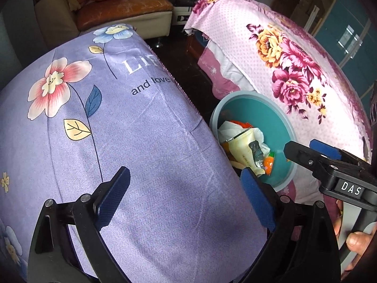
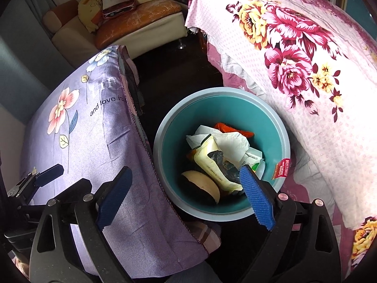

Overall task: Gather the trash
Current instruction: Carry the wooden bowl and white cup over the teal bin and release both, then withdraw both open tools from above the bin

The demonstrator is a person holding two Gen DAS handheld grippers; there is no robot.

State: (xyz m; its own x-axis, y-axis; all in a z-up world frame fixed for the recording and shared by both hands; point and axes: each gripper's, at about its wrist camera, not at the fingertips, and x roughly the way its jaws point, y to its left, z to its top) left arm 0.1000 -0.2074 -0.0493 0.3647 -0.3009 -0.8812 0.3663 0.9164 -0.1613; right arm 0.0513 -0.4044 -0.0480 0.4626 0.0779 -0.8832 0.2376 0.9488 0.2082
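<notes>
A teal trash bin stands on the dark floor between two cloth-covered surfaces; it also shows in the left wrist view. Inside lie crumpled white paper, a cream wrapper, an orange-red wrapper and a round tan piece. My right gripper is open and empty, above the bin's near-left rim. My left gripper is open and empty over the purple floral cloth. The right gripper's fingers show at the right of the left view.
A pink floral cloth covers the surface right of the bin. The purple cloth covers the one on the left. A sofa with cushions stands at the back. A red tag hangs on the bin's rim.
</notes>
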